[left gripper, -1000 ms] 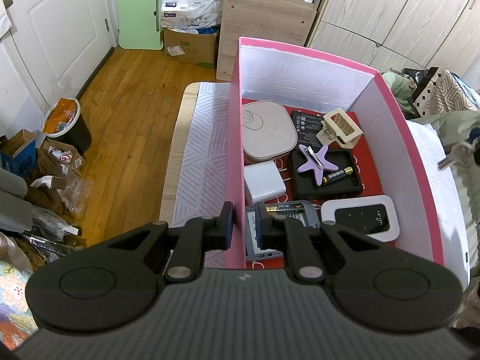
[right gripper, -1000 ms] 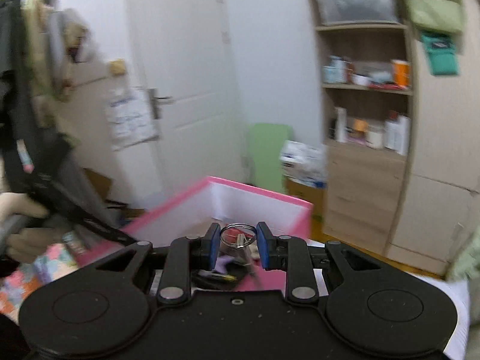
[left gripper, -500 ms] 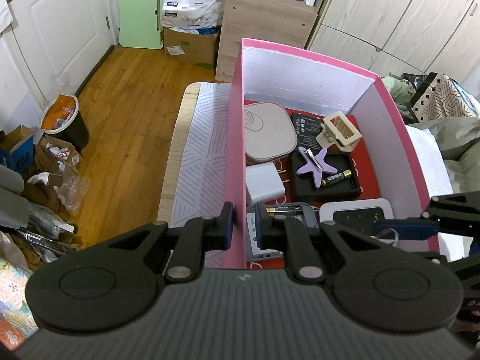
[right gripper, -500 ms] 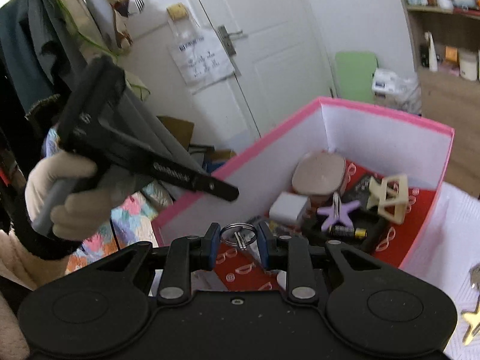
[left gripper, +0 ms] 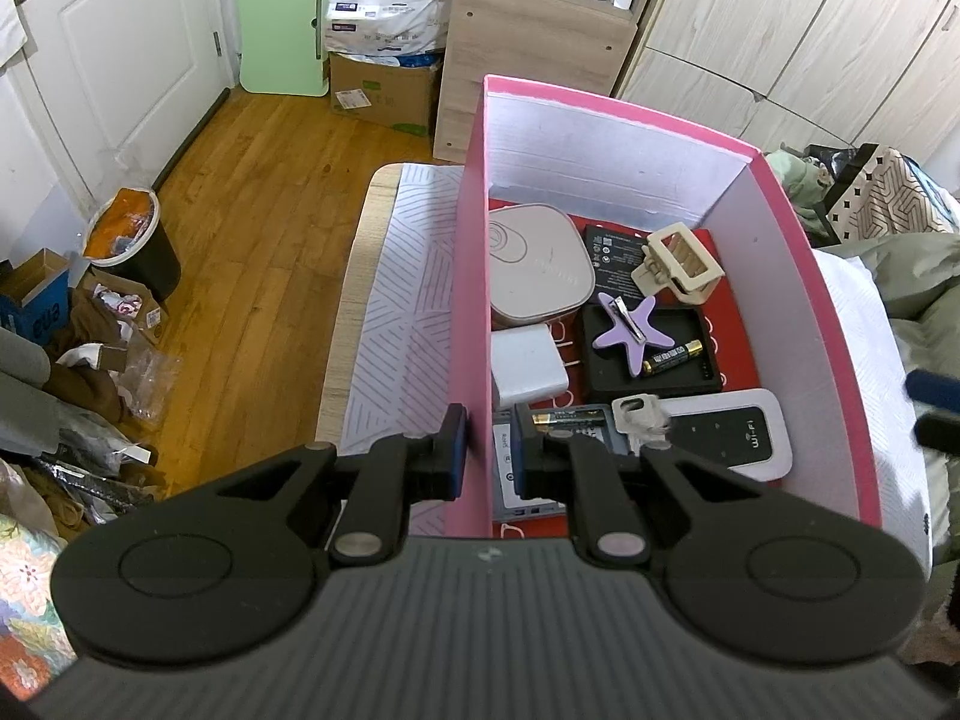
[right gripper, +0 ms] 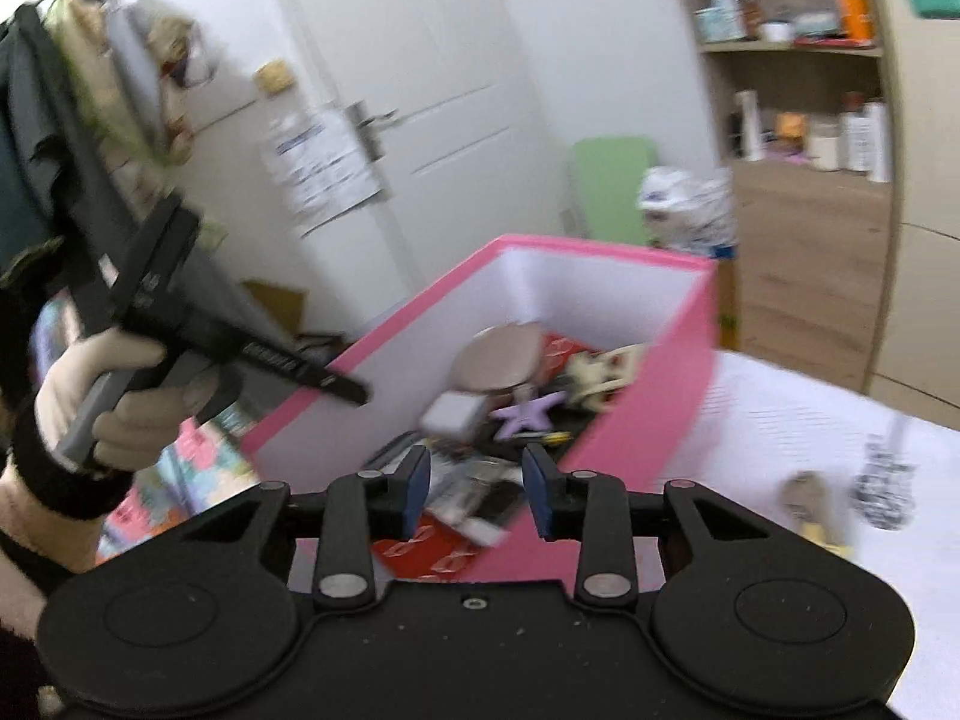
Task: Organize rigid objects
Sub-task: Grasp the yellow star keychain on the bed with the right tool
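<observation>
Inside pink box [left gripper: 600, 120]: 2 batteries [left gripper: 672, 357]; L tool [left gripper: 487, 450] pinching wall, R tool [right gripper: 477, 492] just spread, empty.

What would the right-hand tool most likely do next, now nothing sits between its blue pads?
Probably swing toward the small items lying on the white cloth beside the pink box: the right gripper has just been opening, its jaws empty.

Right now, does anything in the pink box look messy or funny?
Yes. A small key lies crooked, half on the white Wi-Fi device, near the front of the pink box. It is blurred, so it may not have settled.
</observation>
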Action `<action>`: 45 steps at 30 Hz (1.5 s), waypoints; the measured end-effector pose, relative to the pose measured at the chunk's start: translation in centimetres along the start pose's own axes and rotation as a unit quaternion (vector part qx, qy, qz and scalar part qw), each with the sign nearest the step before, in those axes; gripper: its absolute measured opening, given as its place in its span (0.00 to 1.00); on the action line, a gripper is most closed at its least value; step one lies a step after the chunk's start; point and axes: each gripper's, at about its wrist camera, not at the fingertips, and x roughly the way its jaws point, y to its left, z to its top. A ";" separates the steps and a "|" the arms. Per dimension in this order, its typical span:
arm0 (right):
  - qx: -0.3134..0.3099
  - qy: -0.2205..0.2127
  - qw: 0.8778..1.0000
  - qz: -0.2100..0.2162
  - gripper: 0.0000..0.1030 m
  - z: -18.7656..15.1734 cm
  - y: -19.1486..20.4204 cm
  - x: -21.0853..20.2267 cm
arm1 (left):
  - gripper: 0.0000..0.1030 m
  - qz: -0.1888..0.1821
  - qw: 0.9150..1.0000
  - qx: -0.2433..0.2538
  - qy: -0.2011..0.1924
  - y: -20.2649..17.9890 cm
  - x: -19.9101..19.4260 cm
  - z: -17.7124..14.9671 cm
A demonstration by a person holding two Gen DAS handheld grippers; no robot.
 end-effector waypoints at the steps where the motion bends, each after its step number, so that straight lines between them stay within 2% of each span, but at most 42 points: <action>1: 0.006 -0.006 1.000 -0.011 0.39 -0.1 -0.5 -0.6 | 0.12 0.000 1.000 -0.001 0.000 0.0 0.0 0.0; 8: 0.026 -0.005 0.993 -0.114 0.44 -1.4 -3.7 -1.8 | 0.12 0.001 1.000 -0.002 0.000 -0.1 0.0 0.0; 10: 0.025 0.002 0.989 -0.143 0.50 -2.0 -4.6 -1.5 | 0.12 0.002 1.000 -0.001 0.000 -0.1 0.0 0.0; 11: 0.024 0.003 0.987 -0.159 0.58 -2.3 -5.1 -1.4 | 0.12 0.002 1.000 -0.001 0.000 -0.1 0.0 0.0; 12: 0.021 0.004 0.983 -0.180 0.61 -2.6 -5.6 -1.0 | 0.12 0.002 1.000 -0.002 0.000 -0.1 0.0 0.0; 16: 0.005 0.023 0.974 -0.223 0.61 -3.7 -7.6 0.0 | 0.12 0.001 1.000 -0.002 0.000 0.0 0.0 0.0; 21: 0.026 0.034 0.973 -0.228 0.61 -4.6 -10.1 1.6 | 0.12 0.002 1.000 -0.003 0.000 0.0 -0.1 0.0; 28: 0.031 0.056 0.970 -0.236 0.61 -5.6 -11.0 4.3 | 0.12 0.002 1.000 -0.003 0.000 0.0 -0.1 0.0; 33: 0.030 0.039 0.967 -0.248 0.61 -5.7 -10.8 4.7 | 0.12 0.001 1.000 -0.004 0.000 -0.1 -0.1 0.0; 35: 0.017 0.040 0.967 -0.251 0.52 -5.8 -10.7 4.9 | 0.12 0.002 1.000 -0.003 0.000 -0.1 -0.1 -0.1; 45: 0.034 0.022 0.975 -0.218 0.50 -5.4 -9.1 3.1 | 0.12 0.001 1.000 -0.004 0.000 -0.1 -0.1 -0.1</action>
